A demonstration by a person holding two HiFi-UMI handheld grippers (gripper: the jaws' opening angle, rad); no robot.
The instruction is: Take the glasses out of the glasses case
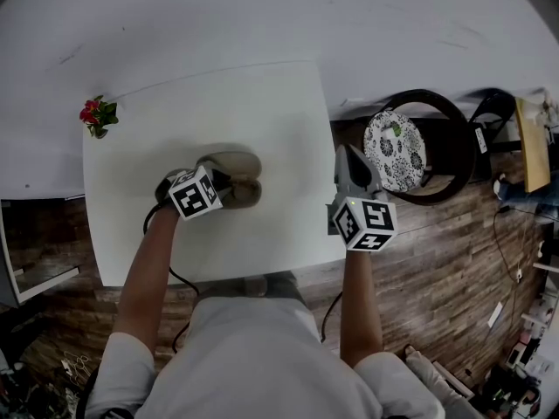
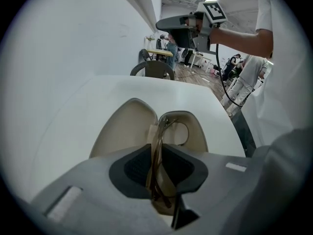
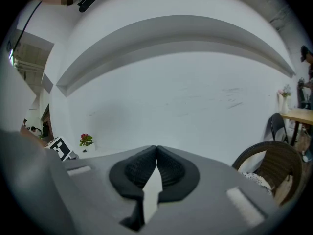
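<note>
The glasses (image 2: 164,124) are clamped between the jaws of the left gripper (image 2: 157,155), right at the open glasses case (image 2: 124,126) on the table (image 1: 262,129), the right gripper (image 3: 156,153) is closed on nothing, so the taking-out seems begun and a steady lift clear of the case is needed next.

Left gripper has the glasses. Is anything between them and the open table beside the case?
Nothing visible. The left gripper is shut on the glasses just above the open case, whose lid lies folded back. The table beside it shows only bare surface. The flower pot sits away at the far left corner.
</note>
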